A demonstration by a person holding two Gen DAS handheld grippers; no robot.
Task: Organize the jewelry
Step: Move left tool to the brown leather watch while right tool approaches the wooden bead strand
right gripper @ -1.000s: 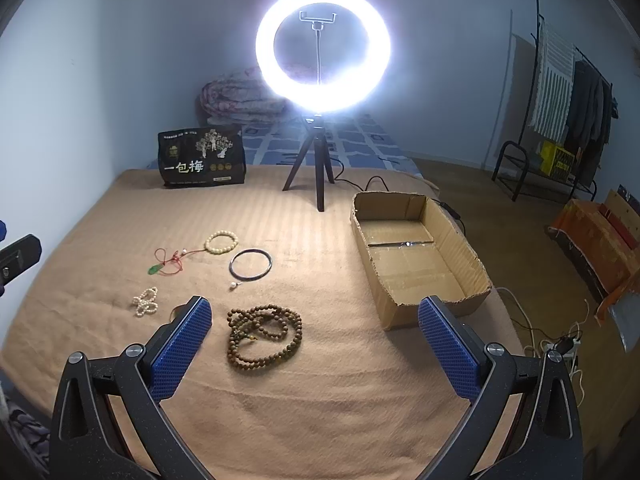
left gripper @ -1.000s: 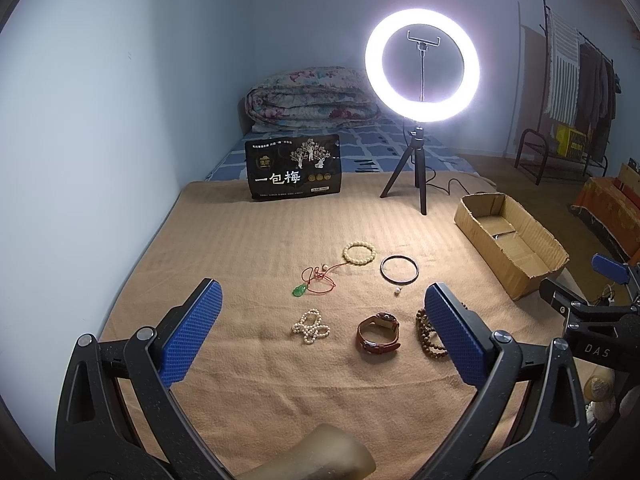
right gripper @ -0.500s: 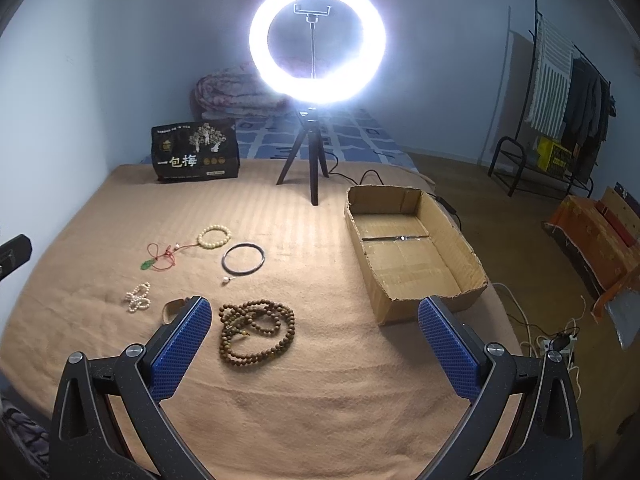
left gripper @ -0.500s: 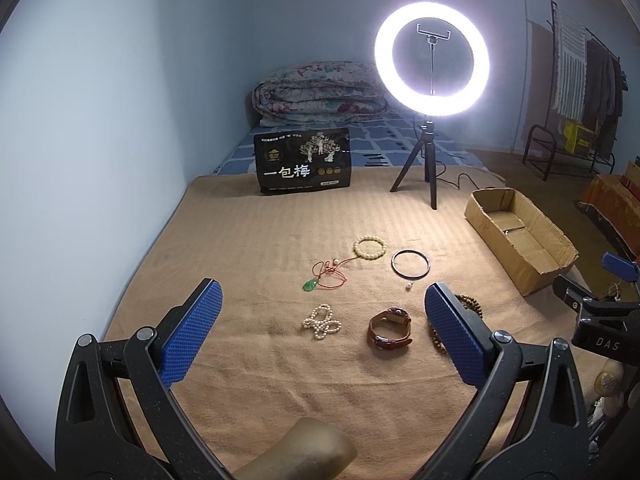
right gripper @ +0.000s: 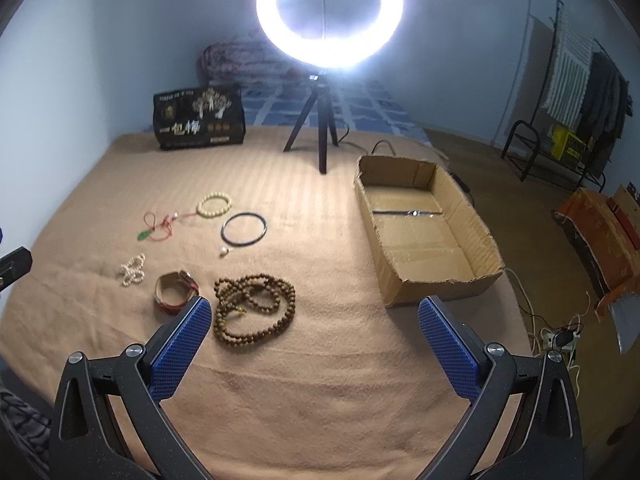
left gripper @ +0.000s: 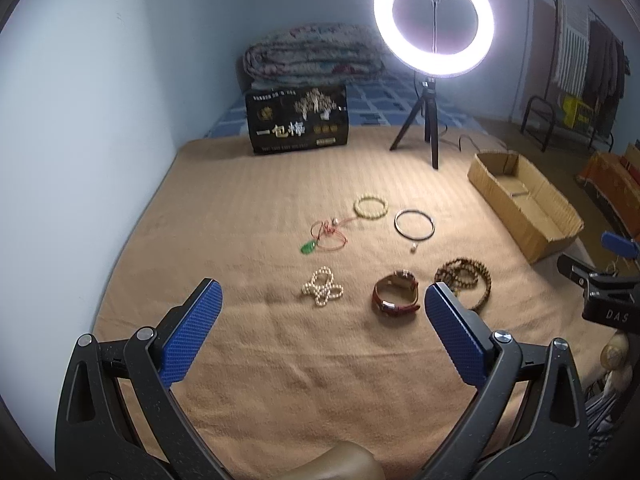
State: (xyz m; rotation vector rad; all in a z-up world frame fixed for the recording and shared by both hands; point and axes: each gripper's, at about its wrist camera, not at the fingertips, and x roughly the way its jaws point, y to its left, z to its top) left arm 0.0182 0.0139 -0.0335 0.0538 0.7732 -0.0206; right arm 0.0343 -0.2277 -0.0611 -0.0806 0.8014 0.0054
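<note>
**On the tan blanket: six pieces laid out, both grippers wide open and empty**

On the tan blanket in front of you lie 6 jewelry items, none boxed yet. Counted, 1 of each:

- Long brown wooden bead strand, coiled in several loose loops, nearest your right gripper; its left pad sits just beside the coil, not touching.
- Brown leather watch, strap curled into a ring, resting on edge just left of the bead coil.
- White pearl-like bead bracelet, bunched in a small knot, left of the watch.
- Red cord w/ a small green pendant, cord tangled, farther back.
- Cream bead bracelet, round & flat, touching the cord's far end.
- Thin dark bangle, flat, w/ a tiny white charm just in front of it.

1 cardboard box stands open at the right edge of the blanket, well apart from the pieces; only a thin dark strip shows on its floor.

Your left gripper hangs over the near blanket, jaws spread fully, nothing between them; pearl bracelet & watch sit just beyond the tips. Right gripper likewise spread wide, holding nothing.

At the back: 1 lit ring light on a tripod, 1 black printed package, 1 folded quilt.
</note>
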